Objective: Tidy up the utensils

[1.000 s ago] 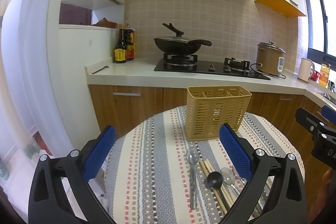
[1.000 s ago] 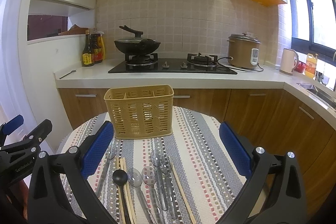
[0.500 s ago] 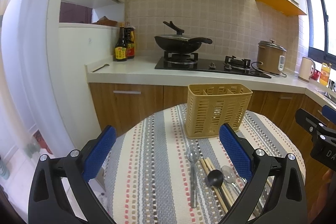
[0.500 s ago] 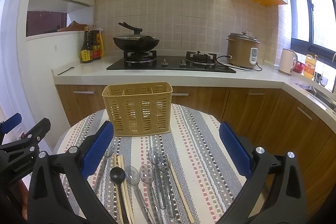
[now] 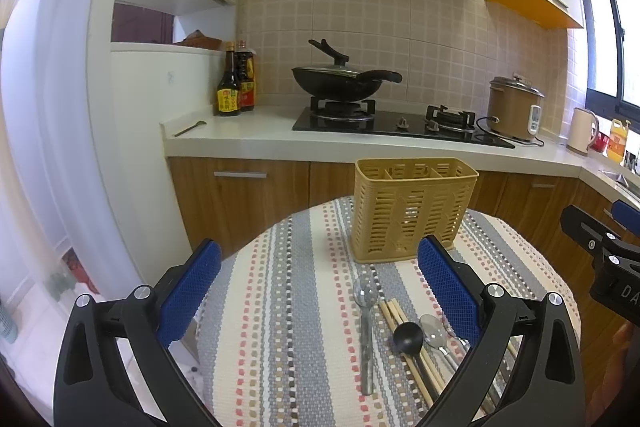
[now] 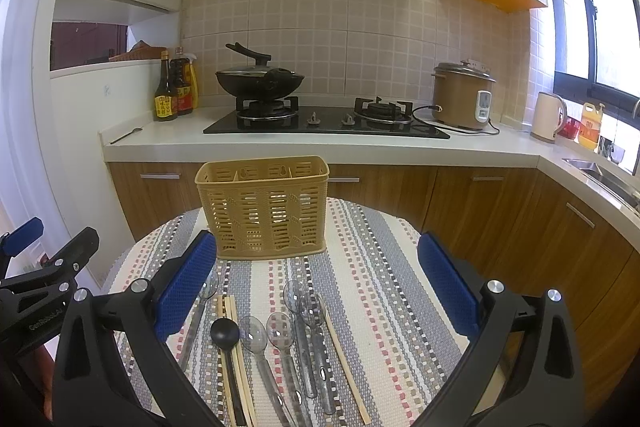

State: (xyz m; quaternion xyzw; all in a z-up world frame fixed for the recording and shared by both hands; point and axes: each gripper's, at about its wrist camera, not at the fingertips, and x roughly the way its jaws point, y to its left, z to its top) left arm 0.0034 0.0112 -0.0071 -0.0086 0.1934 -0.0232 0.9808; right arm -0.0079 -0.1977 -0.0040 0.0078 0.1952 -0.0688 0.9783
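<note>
Utensils lie in a row on the round table with a striped woven cloth (image 6: 384, 267), in front of the tan slotted plastic caddy (image 6: 262, 211). Both the left gripper (image 5: 318, 287) and the right gripper (image 6: 318, 287) hover spread wide, holding nothing. Clear plastic spoons (image 6: 280, 331), wooden chopsticks (image 6: 346, 359) and a black ladle (image 6: 225, 333) run out of frame below, handles cut off.

wrist views facing shared basket (image 5: 412, 207), stove (image 6: 320, 119)

Lidded wok (image 6: 259, 83) on the hob, rice cooker (image 6: 463, 95) and kettle (image 6: 547, 116) rightward.
</note>
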